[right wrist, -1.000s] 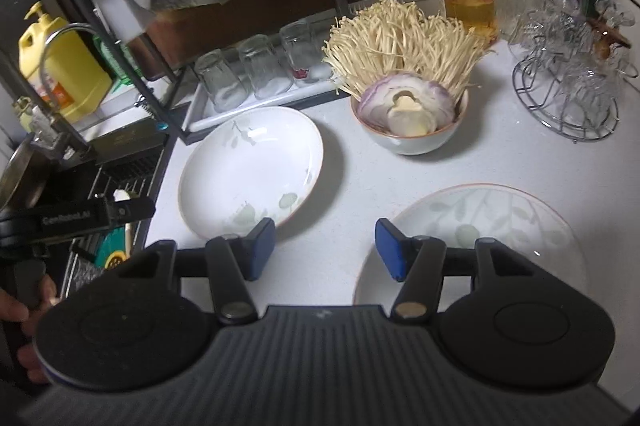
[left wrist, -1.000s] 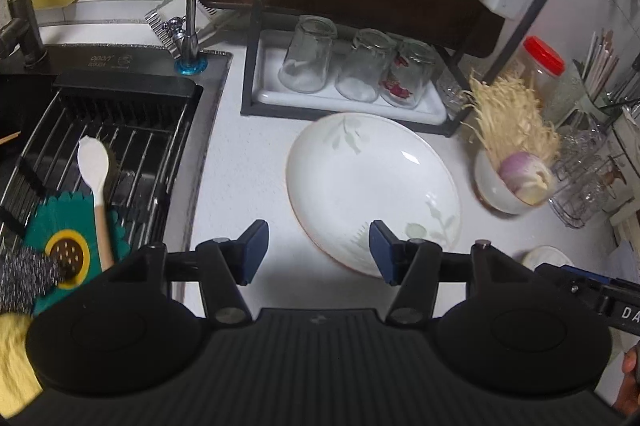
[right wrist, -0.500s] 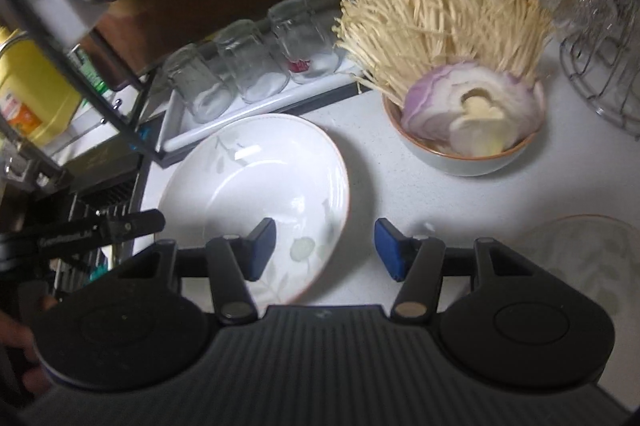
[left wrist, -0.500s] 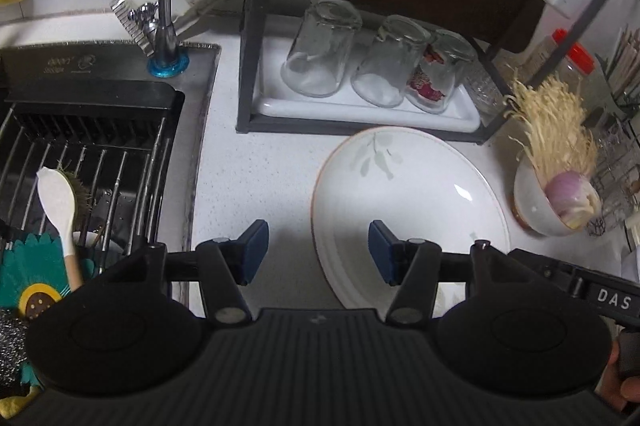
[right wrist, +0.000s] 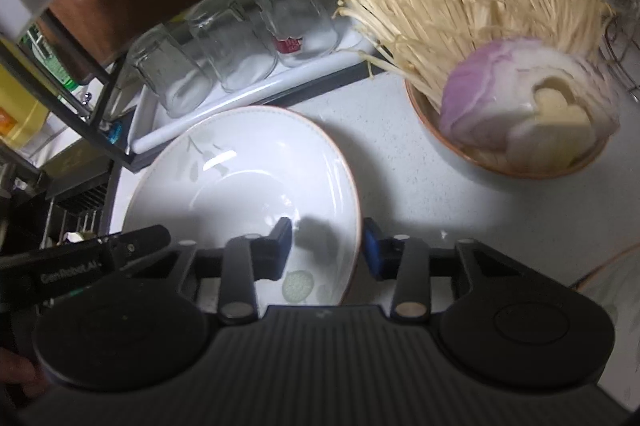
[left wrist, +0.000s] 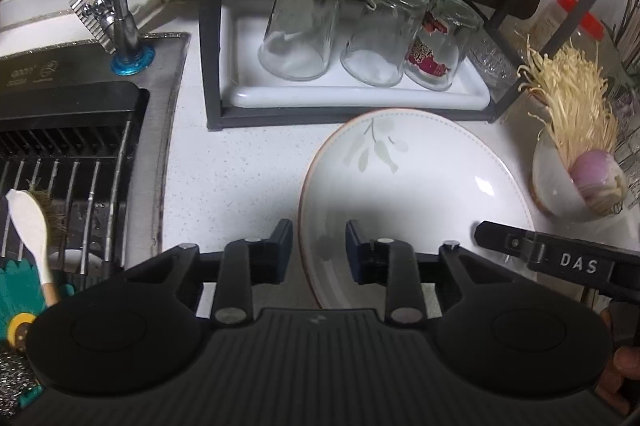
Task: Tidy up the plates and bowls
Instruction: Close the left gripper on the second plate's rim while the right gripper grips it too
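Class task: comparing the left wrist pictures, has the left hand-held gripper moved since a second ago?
Yes. The left hand-held gripper has come forward and down toward the dish rack, its jaws closing astride the white plate's left rim.

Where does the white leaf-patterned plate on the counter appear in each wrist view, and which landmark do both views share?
Left wrist view: the plate lies centre-right, its left rim between the closing jaws of the left gripper.
Right wrist view: the plate lies centre-left, its right rim between the closing jaws of the right gripper.
Shared landmark: three upturned glasses on the white tray behind it.
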Demonstrator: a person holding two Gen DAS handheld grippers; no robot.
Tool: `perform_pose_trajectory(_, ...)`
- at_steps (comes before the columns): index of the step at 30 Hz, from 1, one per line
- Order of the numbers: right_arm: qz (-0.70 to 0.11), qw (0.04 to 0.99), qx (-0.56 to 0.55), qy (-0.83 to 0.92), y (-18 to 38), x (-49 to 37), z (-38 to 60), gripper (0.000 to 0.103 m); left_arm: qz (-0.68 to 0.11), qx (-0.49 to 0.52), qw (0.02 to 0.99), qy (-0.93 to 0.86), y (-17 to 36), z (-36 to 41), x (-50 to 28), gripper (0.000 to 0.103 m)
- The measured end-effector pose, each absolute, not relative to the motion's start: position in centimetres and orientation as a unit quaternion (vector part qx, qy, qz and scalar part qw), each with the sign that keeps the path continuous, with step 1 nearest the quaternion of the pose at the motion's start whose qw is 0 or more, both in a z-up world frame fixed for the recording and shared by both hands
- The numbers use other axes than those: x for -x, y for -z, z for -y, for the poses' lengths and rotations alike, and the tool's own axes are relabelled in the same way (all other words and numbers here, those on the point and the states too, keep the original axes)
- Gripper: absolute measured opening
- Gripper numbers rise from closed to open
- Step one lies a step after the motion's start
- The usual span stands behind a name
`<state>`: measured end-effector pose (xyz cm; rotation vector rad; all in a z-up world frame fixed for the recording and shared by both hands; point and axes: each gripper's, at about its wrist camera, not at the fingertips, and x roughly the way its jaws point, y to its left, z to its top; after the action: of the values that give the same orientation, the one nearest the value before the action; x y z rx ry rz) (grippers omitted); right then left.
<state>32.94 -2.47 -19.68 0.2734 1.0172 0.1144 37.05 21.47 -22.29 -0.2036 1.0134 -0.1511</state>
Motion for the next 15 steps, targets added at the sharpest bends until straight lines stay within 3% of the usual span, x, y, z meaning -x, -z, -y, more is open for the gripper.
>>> perform_pose_trajectory(5,-0.480,0.867,-0.118,-0.063,19.9,-33.4,2.2,0.031,-0.489,0.091,0.863,0.092,22.5,-21.7,-37.7,0.025)
perform_pose_trajectory(15,-0.488,0.861,-0.125,-0.074,19.5,-33.8,1.9,0.032,-0.504,0.096,0.852,0.103,21.5,-22.6,-37.5,0.022)
